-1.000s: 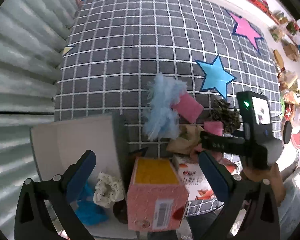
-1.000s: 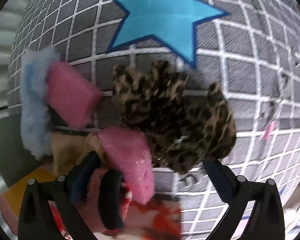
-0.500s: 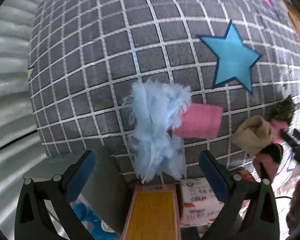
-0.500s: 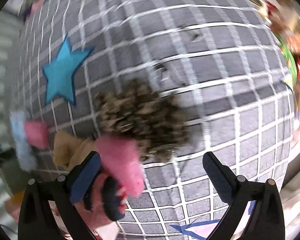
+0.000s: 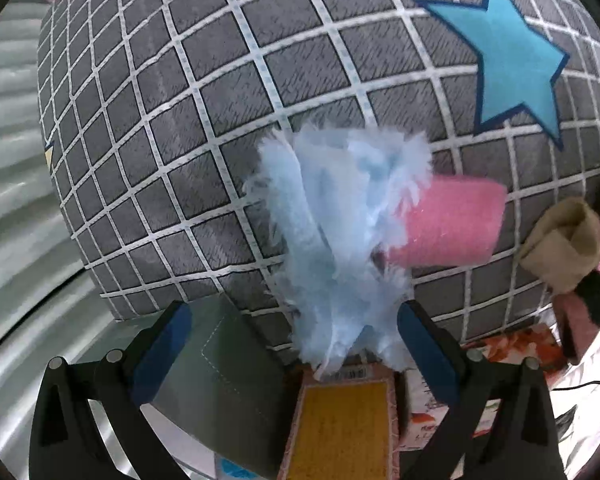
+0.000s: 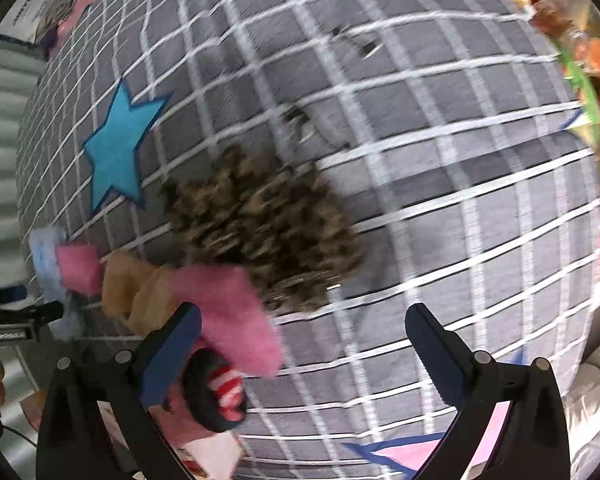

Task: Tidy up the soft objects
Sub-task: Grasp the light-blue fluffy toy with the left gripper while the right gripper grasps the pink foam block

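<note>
1. So we're closing in: the left gripper (image 5: 292, 344) has dropped from over the grey bin (image 5: 220, 376) and is now framing the blue fluffy thing (image 5: 340, 240) on the checked mat (image 5: 220, 120), jaws released.
2. Meanwhile the right gripper (image 6: 302, 340) is swinging clear of the leopard scrunchie (image 6: 268, 232), jaws spread and empty, so we're guessing blue fluff goes first.

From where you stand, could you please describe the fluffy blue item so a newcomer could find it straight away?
Start at the blue star on the grey checked mat. Below and to its left lies the fluffy blue item, its right side against a pink sponge block. It alone is pale blue and feathery; its neighbours are pink, tan or leopard-print.
</note>
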The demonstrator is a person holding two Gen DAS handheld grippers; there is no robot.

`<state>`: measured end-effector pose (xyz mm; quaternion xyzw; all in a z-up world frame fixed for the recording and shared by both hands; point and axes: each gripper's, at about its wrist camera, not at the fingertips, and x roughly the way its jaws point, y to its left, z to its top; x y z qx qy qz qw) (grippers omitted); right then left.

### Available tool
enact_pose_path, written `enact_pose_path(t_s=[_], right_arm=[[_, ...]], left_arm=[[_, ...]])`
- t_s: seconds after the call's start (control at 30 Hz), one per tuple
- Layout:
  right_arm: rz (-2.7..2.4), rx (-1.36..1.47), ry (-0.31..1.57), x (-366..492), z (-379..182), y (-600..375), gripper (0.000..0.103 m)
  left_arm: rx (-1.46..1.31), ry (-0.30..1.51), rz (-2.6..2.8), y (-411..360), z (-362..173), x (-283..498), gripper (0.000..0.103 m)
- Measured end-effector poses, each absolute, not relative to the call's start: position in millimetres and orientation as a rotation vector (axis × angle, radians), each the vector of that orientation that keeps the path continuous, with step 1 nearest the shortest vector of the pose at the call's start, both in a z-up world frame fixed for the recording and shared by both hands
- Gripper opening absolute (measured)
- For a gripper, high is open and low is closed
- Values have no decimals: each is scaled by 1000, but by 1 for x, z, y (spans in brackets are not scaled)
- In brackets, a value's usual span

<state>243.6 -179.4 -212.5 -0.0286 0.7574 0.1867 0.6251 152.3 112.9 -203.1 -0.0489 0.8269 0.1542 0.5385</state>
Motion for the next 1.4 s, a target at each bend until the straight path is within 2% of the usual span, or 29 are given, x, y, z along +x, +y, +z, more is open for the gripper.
enact_pose_path(t_s=[0.13, 0.33, 0.63, 0.97, 1.03, 1.1, 1.17, 1.2, 1.23, 1.27, 1.3, 1.37, 1.4], right_arm=[[453, -134, 1757, 230, -226, -160, 103], [310, -154, 1730, 244, -228, -207, 103], [340, -67, 1709, 255, -217, -271, 103], [420, -269, 1667, 241, -219, -223, 103], [435, -283, 1665, 239, -215, -213, 98], [440, -280, 1678, 228, -214, -195, 71], [433, -270, 1692, 224, -214, -182, 64], [437, -265, 1698, 222, -215, -179, 50], [440, -262, 1702, 219, -216, -179, 45], [447, -257, 1702, 217, -214, -180, 46], [453, -253, 1698, 211, -213, -181, 46], [475, -221, 1685, 205, -200, -187, 46], [485, -207, 1678, 203, -187, -204, 46]], left_arm=[[-95, 1993, 371, 107, -213, 151, 103], [-10, 1956, 481, 120, -221, 158, 103], [-132, 1960, 467, 143, -225, 150, 103], [-118, 1989, 417, 120, -242, 137, 103], [-119, 1993, 412, 112, -246, 138, 101], [-119, 1991, 401, 103, -252, 139, 97], [-120, 1970, 364, 96, -251, 141, 92], [-114, 1962, 354, 93, -249, 143, 90], [-103, 1954, 341, 88, -249, 145, 84], [-102, 1951, 335, 85, -249, 145, 72], [-107, 1950, 333, 85, -248, 146, 66], [-137, 1937, 338, 87, -243, 146, 33], [-152, 1920, 341, 89, -238, 146, 28]])
